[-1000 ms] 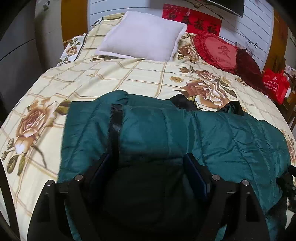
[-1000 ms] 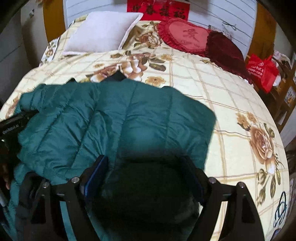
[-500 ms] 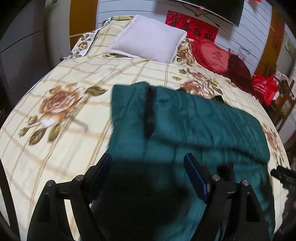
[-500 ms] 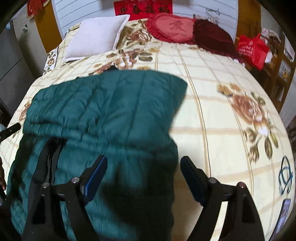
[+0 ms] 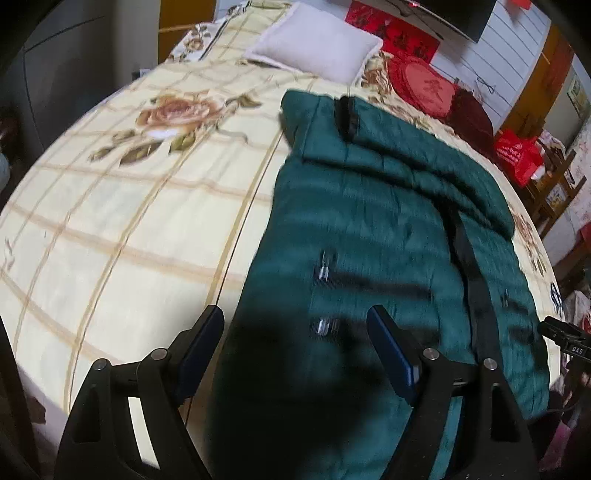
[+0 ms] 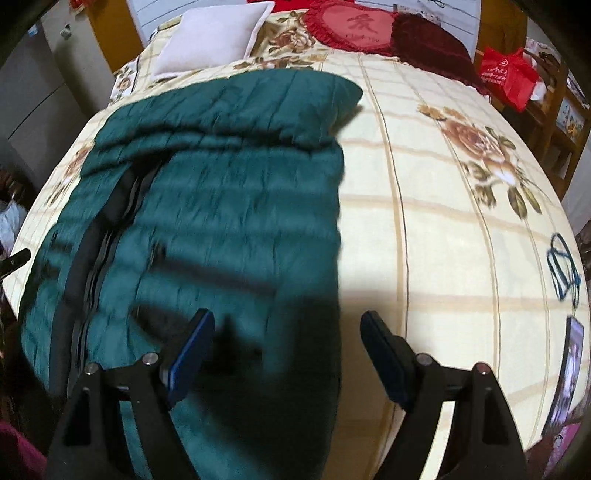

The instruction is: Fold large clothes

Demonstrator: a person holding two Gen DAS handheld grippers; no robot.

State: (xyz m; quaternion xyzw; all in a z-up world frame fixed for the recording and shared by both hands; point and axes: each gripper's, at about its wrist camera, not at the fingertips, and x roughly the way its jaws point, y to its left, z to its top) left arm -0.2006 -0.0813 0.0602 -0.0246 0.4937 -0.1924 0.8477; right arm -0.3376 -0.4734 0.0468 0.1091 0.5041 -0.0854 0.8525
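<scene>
Left gripper (image 5: 295,332) and right gripper (image 6: 286,336) spread wide, empty, above green jacket (image 6: 221,192) on bed (image 6: 443,221)

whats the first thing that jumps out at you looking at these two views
The big teal quilted jacket spread over the floral bedspread, its far end folded over itself and a dark zipper strip down the front. Beyond it, a white pillow and red heart cushion sit at the headboard.

A bed (image 6: 461,240) fills the room, its cream cover checked and printed with roses. At its head lie a white pillow (image 6: 218,33), a red cushion (image 6: 351,26) and a dark red one (image 6: 432,40). Behind is a white panelled wall (image 5: 491,59). A red bag (image 6: 509,74) sits beside what may be wooden shelves (image 6: 561,114).
</scene>
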